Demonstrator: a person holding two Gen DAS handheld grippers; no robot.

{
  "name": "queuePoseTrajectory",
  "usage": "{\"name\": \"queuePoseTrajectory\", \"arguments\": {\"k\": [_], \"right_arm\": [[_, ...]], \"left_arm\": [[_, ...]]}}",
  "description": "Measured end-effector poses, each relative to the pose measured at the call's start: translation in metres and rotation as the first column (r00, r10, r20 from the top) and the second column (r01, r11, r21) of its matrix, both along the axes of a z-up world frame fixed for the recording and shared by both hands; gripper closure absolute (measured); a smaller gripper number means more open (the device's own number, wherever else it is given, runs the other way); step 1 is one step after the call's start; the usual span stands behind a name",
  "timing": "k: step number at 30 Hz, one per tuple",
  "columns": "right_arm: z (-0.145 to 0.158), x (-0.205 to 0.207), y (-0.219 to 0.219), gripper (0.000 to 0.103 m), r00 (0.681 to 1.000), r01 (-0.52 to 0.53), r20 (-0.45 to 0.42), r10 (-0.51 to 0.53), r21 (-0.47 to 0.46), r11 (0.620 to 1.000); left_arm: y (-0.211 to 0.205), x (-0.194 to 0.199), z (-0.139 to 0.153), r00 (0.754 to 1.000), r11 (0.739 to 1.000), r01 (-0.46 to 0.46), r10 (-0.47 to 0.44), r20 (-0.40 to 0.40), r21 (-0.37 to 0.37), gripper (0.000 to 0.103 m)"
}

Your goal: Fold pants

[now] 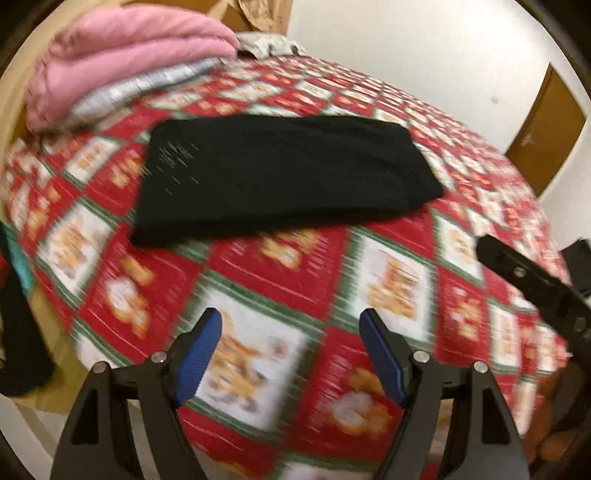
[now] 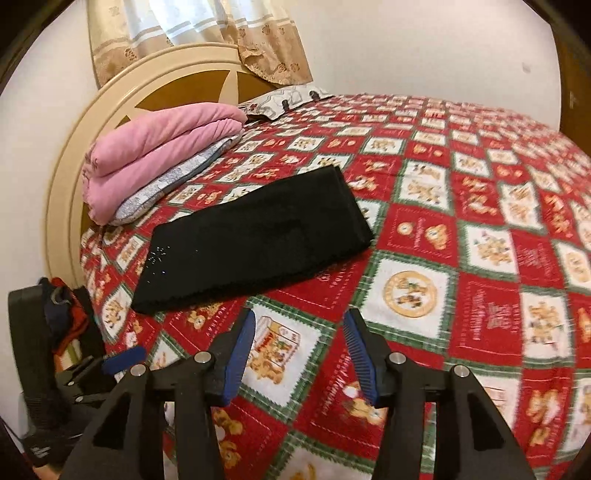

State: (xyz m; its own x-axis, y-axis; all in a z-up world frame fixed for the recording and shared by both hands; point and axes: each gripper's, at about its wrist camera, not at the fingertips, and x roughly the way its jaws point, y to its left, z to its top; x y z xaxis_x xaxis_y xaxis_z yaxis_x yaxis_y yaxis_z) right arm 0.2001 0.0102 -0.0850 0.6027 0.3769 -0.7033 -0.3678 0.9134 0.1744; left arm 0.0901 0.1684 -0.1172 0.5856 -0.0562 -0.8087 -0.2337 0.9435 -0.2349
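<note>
1. Nearest the left wrist camera, the left gripper [image 1: 291, 325] hangs over the bedspread with its two blue-padded fingers [image 1: 199, 354] spread wide apart and nothing between them.
2. In the right wrist view, the right gripper [image 2: 299, 325] also stands open, its two blue ribbed pads [image 2: 240, 354] apart and empty, above the patterned cover.
3. One pair of black pants [image 2: 255, 236] lies folded into a flat rectangle on the bed, ahead of both grippers and touched by neither.
4. One bedspread [image 2: 461, 229] covers the bed: red, white and green squares with orange figures.
5. Beside the pants, toward the headboard [image 2: 74, 155], sits one stack of folded linens: a pink blanket [image 2: 155, 155] doubled over, resting on one pale blue-grey patterned piece [image 2: 173, 181].
6. One pillow [image 2: 284, 98] with a grey pattern lies behind the stack.
7. One beige curtain [image 2: 192, 33] hangs above the headboard.
</note>
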Motion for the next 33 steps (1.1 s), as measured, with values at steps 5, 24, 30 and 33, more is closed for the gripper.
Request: {"name": "queuePoseTrajectory", "arguments": {"k": [5,24,30,33], "right_arm": [[0.015,-0.019,-0.006,0.051,0.999,0.014,0.041,-0.013,-0.041,0.999],[0.082,-0.099,-0.017,0.043,0.952,0.044,0.301,-0.059,0.056,0.997],[0.091,-0.108,-0.017,0.039,0.941,0.032,0.332,-0.058,0.085,0.996],[0.090,-0.110,-0.018,0.038,0.939,0.023,0.339,-0.054,0.096,0.995]], "left_arm": [[-0.016,-0.010,0.005,0.999,0.995,0.054,-0.054,-0.003,-0.083,0.024],[-0.013,-0.062,0.100,0.937,0.929,-0.160,0.036,0.348,0.335,0.007],[-0.011,-0.065,0.099,0.940,0.928,-0.170,0.052,0.338,0.332,0.007],[-0.009,-0.065,0.099,0.941,0.922,-0.187,0.069,0.331,0.339,0.006]]}}
